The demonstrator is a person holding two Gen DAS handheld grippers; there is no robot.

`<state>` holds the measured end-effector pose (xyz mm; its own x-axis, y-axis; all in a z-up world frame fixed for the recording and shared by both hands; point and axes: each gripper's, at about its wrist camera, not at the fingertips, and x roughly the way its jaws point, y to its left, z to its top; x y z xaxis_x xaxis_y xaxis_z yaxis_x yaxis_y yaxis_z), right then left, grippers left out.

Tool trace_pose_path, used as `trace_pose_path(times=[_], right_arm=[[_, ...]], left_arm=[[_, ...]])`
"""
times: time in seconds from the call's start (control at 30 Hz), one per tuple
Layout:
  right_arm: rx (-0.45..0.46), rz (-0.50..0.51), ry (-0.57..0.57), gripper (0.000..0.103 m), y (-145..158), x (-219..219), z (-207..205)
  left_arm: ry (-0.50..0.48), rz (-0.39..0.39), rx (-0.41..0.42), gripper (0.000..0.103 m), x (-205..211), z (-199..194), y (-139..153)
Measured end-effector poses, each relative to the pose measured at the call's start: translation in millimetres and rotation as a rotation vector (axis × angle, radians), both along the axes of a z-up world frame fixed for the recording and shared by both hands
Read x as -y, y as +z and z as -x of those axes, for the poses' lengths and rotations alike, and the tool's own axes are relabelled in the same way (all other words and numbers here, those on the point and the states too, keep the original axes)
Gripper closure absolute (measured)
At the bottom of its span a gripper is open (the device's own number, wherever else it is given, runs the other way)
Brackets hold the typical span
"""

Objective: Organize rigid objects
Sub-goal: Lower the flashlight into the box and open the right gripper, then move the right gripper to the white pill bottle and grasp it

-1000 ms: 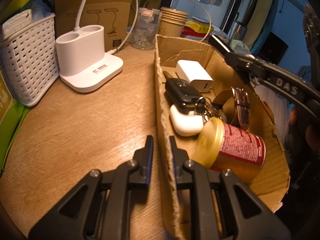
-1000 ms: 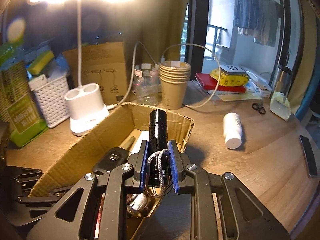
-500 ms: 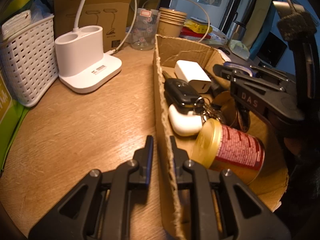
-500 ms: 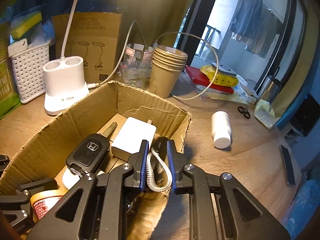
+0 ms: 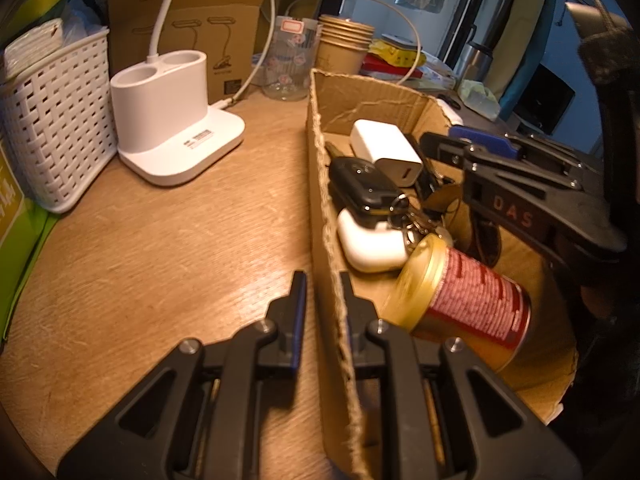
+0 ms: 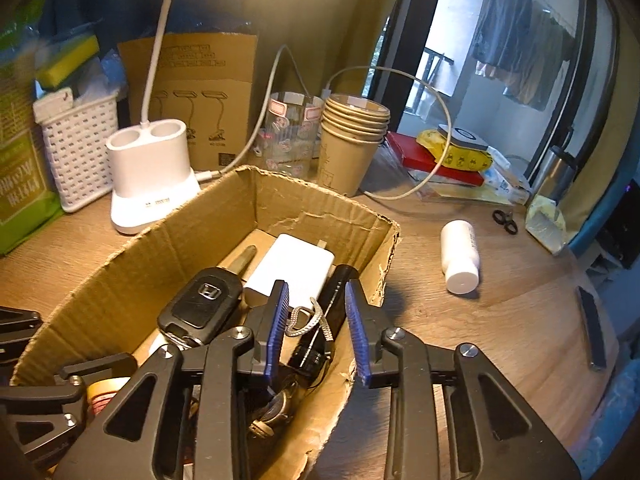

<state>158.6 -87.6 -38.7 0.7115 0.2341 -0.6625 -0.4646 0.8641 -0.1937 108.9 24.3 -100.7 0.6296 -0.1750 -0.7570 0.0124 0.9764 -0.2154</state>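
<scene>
A cardboard box [image 6: 192,224] [image 5: 320,152] holds a white charger [image 6: 290,266] [image 5: 386,148], a black car key [image 6: 202,302] [image 5: 362,186], a white earbud case [image 5: 370,242], a red tin with a gold lid [image 5: 468,300] and a black flashlight [image 6: 334,300] with a grey cord. My left gripper [image 5: 322,294] is shut on the box's near wall. My right gripper [image 6: 316,318] is open just above the flashlight, which lies in the box; it also shows in the left wrist view [image 5: 460,138].
A white bottle [image 6: 460,256] lies on the wooden table [image 6: 500,320] right of the box. A white lamp base [image 6: 150,176], a white basket [image 6: 78,152], a glass jar [image 6: 290,136] and stacked paper cups [image 6: 352,140] stand behind. A dark flat strip [image 6: 592,328] lies far right.
My right gripper lowered the flashlight into the box and opened, letting it go. My left gripper kept its hold on the box wall.
</scene>
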Motion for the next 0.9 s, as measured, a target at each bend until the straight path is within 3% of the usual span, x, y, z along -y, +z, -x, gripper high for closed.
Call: trace_pose_path(times=[0.2,0.33,0.4,0.9], right_arm=[[0.012,-0.135,0.003,0.061,16.8,18.2,3.9],[0.02,-0.152,-0.016,0.059,21.7,28.4,1.8],[0.02,-0.161,-0.036,0.049,21.6,35.4,-1.0],[-0.038,-0.263,-0.234,0.049,8.0,119.5,-51.1]], left_arm=[[-0.001,0.0,0.0,0.087,-0.3,0.0,0.0],[0.0,-0.001,0.0,0.087,0.0,-0.1,0.0],[-0.001,0.0,0.0,0.087,-0.4,-0.1,-0.1],[-0.001,0.0,0.0,0.087,-0.6,-0.2,-0.1]])
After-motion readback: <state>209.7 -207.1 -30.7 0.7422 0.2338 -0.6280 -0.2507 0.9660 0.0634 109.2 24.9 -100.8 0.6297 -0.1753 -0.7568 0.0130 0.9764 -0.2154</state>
